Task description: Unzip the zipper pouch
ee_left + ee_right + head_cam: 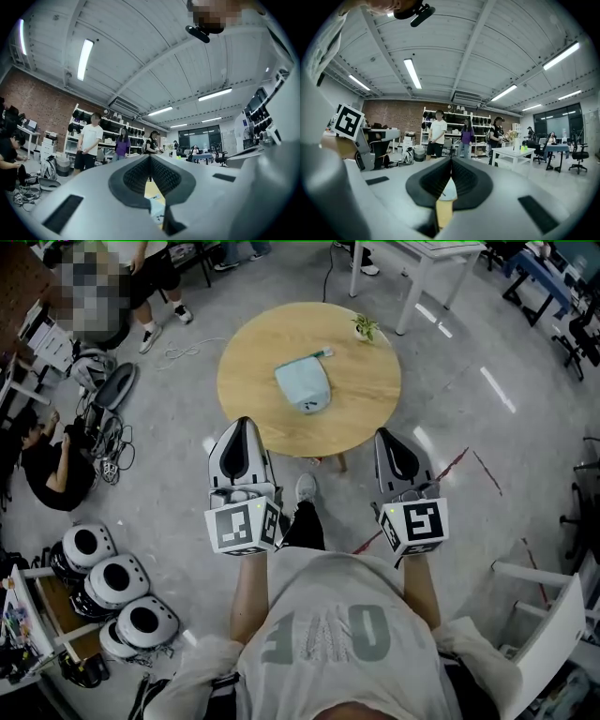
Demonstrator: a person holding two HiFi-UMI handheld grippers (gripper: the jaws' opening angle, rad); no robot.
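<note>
A grey workshop floor (pixel 187 418) holds a round wooden table (pixel 375 395). People (pixel 438 131) stand by shelves (pixel 480 129) at a brick wall (pixel 391 117) beyond. The pale blue pouch (pixel 303 386) lies flat near the table's middle, with a small plant (pixel 364 327) at the far rim. The left gripper (pixel 243 424) and right gripper (pixel 383 435) hover side by side at the table's near edge, apart from the pouch. Both pairs of jaws are pressed together, with nothing between them.
</note>
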